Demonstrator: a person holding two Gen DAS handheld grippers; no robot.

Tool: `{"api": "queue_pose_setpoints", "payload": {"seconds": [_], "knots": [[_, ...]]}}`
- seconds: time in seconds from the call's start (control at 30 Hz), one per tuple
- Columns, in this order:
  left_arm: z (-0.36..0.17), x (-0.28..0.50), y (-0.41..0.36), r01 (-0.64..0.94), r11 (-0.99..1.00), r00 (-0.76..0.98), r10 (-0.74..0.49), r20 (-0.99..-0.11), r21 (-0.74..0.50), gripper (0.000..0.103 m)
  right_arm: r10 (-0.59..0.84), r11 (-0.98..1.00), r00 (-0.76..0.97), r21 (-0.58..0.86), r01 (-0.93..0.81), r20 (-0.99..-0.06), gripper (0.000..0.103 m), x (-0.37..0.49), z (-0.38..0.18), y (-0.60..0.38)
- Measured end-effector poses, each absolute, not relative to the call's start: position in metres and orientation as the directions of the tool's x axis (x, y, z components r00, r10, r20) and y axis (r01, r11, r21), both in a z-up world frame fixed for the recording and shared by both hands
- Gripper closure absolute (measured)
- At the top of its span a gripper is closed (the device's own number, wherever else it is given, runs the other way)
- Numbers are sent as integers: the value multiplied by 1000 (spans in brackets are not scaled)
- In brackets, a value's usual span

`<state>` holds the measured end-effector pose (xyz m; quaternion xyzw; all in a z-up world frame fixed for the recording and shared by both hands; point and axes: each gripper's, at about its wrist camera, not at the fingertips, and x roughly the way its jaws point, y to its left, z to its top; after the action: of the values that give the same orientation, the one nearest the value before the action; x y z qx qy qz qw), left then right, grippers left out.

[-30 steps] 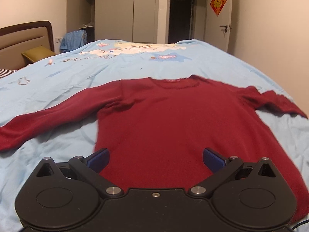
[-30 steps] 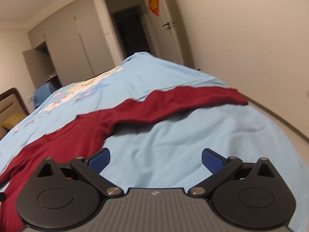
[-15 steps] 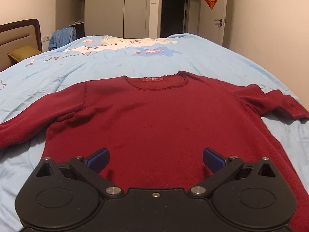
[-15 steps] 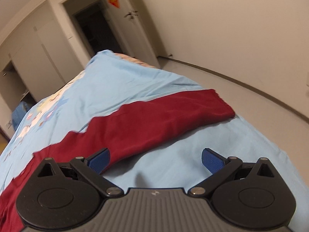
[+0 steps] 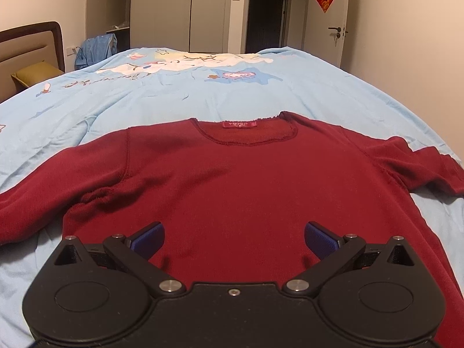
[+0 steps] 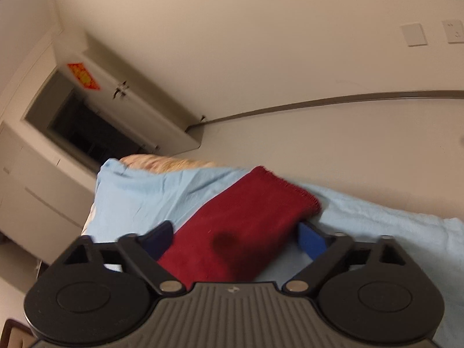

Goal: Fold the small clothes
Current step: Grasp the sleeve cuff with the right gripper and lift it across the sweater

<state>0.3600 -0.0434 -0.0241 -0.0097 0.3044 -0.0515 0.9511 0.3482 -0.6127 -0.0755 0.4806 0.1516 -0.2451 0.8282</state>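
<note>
- Wardrobe [image 5: 161, 11], headboard [image 5: 29, 49] and yellow pillow [image 5: 34, 74] lie beyond the blue bedspread [image 5: 203, 92].
- Red sweater [image 5: 246, 185] lies flat below the left gripper [image 5: 233, 239], fingers apart.
- Its sleeve [image 6: 246, 229] runs between the right gripper [image 6: 236, 242] fingers, also spread.

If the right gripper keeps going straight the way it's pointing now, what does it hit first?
The red sleeve. It already lies between the open fingers of the right gripper, its cuff end just ahead, resting on the light blue bedspread. Beyond the cuff is the bed's edge, then bare floor, though depth is hard to judge.
</note>
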Motion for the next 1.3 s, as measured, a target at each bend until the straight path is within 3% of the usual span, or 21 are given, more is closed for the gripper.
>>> {"api": "queue_pose_setpoints", "payload": {"seconds": [0.07, 0.1, 0.17, 0.23, 0.5, 0.7, 0.93, 1.13, 1.3], "knots": [[-22, 362, -43, 92, 995, 810, -103, -577, -49, 1, -291, 403, 808, 700, 589, -512, 57, 351, -79, -614], [-21, 362, -43, 90, 995, 811, -100, -577, -46, 1, -295, 405, 801, 691, 599, -521, 62, 354, -80, -615], [-18, 363, -43, 83, 996, 812, -88, -577, -35, 1, -315, 433, 789, 661, 613, -527, 88, 358, -77, -611], [-15, 362, -42, 75, 997, 817, -76, -572, -25, 1, -330, 474, 789, 632, 613, -518, 95, 362, -67, -605], [-8, 356, -25, 30, 999, 833, -49, -551, -43, 1, -310, 811, 897, 405, 422, -314, 96, 385, 39, -522], [3, 348, -8, -5, 996, 854, -40, -519, -84, 1, -124, 958, 975, 234, 166, -186, 96, 409, 101, -422], [19, 339, 27, -114, 987, 871, 42, -490, -118, 1, 145, 989, 985, 50, -141, -98, 96, 417, 125, -294], [35, 326, 67, -220, 957, 892, 119, -437, -189, 1, 324, 935, 931, -95, -342, -165, 96, 430, 103, -184], [36, 318, 96, -284, 933, 889, 169, -425, -222, 1, 410, 849, 860, -217, -481, -303, 96, 418, 61, -100]]}}
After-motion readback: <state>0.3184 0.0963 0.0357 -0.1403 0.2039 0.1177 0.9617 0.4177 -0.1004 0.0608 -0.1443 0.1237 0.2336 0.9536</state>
